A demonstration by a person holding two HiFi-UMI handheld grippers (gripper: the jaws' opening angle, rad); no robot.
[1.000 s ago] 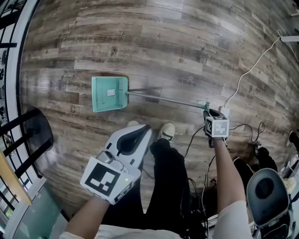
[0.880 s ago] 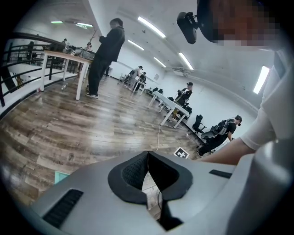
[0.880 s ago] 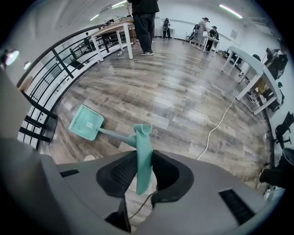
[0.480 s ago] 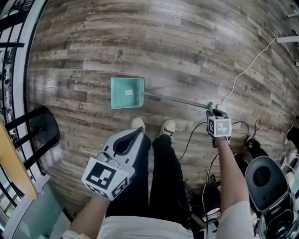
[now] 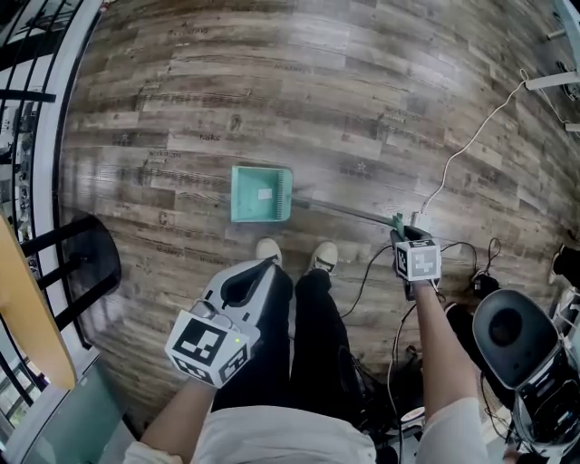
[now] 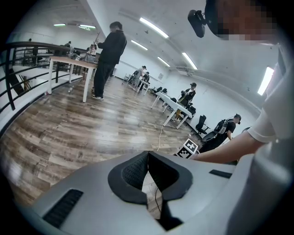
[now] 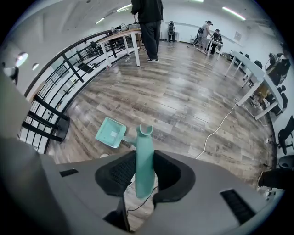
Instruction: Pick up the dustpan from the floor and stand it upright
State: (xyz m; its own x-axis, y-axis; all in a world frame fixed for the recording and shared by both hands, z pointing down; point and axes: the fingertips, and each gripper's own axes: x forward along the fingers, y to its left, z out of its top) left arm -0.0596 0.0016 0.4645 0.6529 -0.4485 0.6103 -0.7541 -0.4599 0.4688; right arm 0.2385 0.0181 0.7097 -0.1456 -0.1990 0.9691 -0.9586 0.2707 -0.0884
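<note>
The right gripper (image 7: 144, 157) has its jaws opening. The teal grip (image 7: 144, 181) of the dustpan (image 5: 261, 194) stands between them, its rounded end poking back past the pads (image 7: 122, 172). The pads lie close alongside it on either side (I can make out no squeeze on it). From the grip a thin metal pole (image 5: 340, 210) slants away down to the green pan (image 7: 110, 132). The pan sits at the wooden floor (image 5: 381, 91), just ahead of the person's pale shoes (image 5: 323, 256), with a small white label on its face. So the handle end is up in the air at the gripper and the pan end is down. This gripper points steeply at the floor, its marker cube (image 5: 419, 261) facing up.

The left gripper (image 6: 148, 155) has its jaws together at the tips with nothing between them; only a sliver of floor shows through the gap behind the tips. It is held out over the person's left leg, well apart from the dustpan, angled forward and down.

A white cable (image 5: 471, 145) snakes across the boards to the right of the pole, and a black office chair (image 5: 513, 337) stands beside the right arm. Black railings (image 5: 32, 100) run along the left edge. Farther down the room someone in dark clothes (image 7: 148, 13) stands at a wooden table (image 7: 120, 36).
</note>
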